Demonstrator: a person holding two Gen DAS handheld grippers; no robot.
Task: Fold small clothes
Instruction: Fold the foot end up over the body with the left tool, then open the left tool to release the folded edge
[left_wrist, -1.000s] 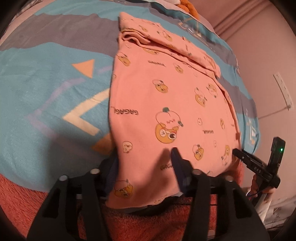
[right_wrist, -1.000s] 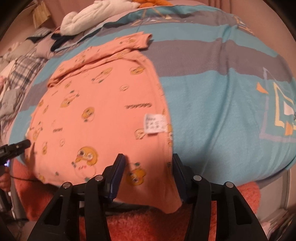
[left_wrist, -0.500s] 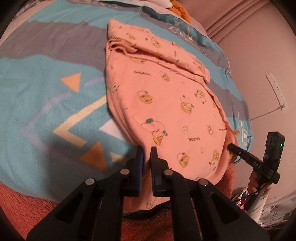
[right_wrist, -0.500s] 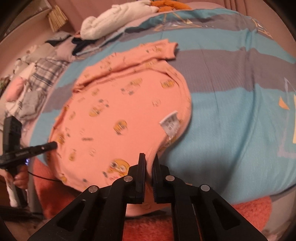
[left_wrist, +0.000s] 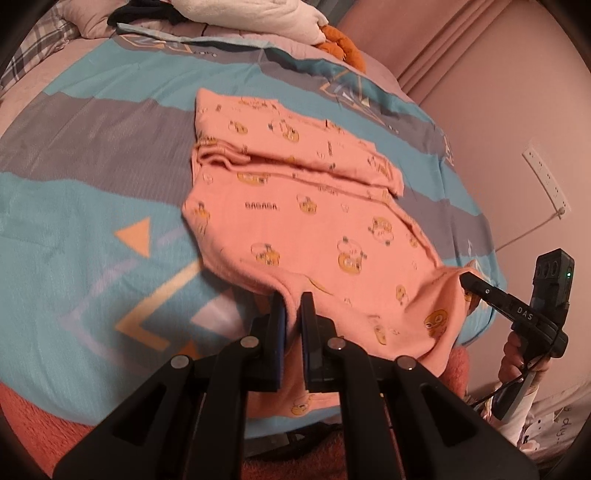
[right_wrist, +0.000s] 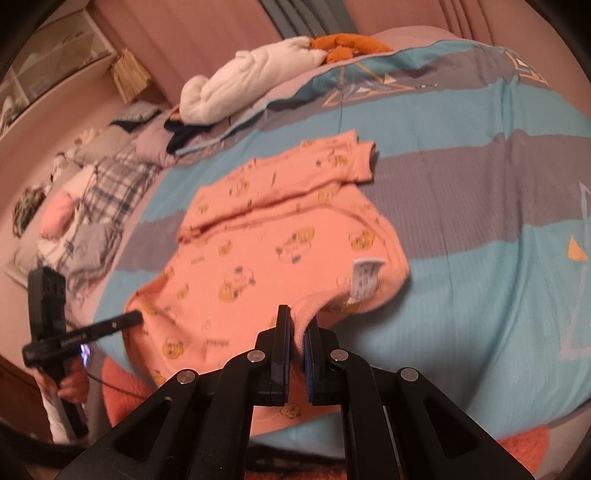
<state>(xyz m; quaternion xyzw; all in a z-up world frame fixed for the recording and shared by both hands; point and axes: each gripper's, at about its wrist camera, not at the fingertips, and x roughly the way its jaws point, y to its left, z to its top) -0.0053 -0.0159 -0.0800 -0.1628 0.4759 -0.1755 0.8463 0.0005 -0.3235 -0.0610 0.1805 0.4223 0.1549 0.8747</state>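
A small salmon-pink shirt (left_wrist: 314, 221) with yellow cartoon prints lies on the blue and grey bedspread (left_wrist: 92, 206); its sleeves are folded across the far end. My left gripper (left_wrist: 292, 306) is shut on the shirt's near hem at its left corner and holds it lifted off the bed. My right gripper (right_wrist: 298, 325) is shut on the hem's other corner, beside the white care label (right_wrist: 364, 275); the shirt (right_wrist: 266, 251) curls up there. Each gripper shows in the other's view, the right one (left_wrist: 469, 282) and the left one (right_wrist: 135, 315).
A white plush blanket (right_wrist: 251, 85) and an orange toy (right_wrist: 347, 42) lie at the bed's far end. Plaid and grey clothes (right_wrist: 99, 206) are piled at the left. An orange fuzzy cover (left_wrist: 26, 413) runs along the near edge. A wall (left_wrist: 517, 110) stands close at right.
Both grippers, open around the near hem a second ago, have shut on it and lifted it up and towards the far end of the shirt.
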